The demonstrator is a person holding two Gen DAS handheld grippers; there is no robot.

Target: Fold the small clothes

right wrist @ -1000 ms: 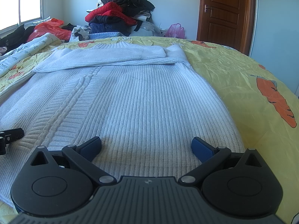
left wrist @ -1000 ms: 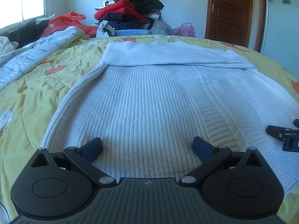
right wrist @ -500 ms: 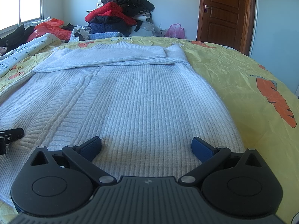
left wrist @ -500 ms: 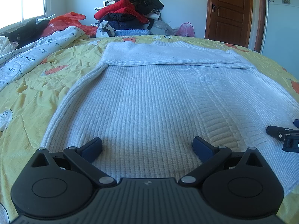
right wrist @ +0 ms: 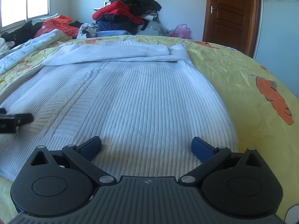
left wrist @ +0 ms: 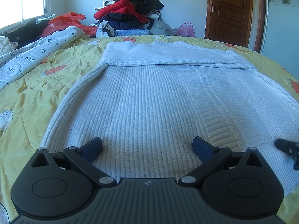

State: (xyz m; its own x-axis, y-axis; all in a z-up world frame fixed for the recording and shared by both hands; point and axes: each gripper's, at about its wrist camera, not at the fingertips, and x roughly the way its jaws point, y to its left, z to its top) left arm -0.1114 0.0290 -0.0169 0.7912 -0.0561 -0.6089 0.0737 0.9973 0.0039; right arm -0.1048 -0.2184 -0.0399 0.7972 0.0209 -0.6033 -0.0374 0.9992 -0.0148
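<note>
Both wrist views. We are holding two grippers low over a white ribbed sweater that is lying flat on a bed under a yellow carrot-print cover. The sweater's far end is folded over into a band across its width, and a cable-knit strip is running down its length.

The left gripper is hovering over the near hem on the sweater's left part. We are keeping its blue-padded fingers spread wide, with nothing between them. The right gripper is hovering over the near hem on the right part, close to the sweater's right edge; its fingers are likewise wide apart and gripping nothing.

Compared with the frames half a second and one second earlier, the left view is framing the sweater as before. The right view is now showing the knit from slightly higher, and the left gripper's tip is sitting higher up at that view's left edge. In the left view, the right gripper's tip at the right edge is now appearing blurred. The finger opening is matching the earlier frames on both sides.

Beyond the bed, a pile of clothes is standing against the wall, near a brown door.
</note>
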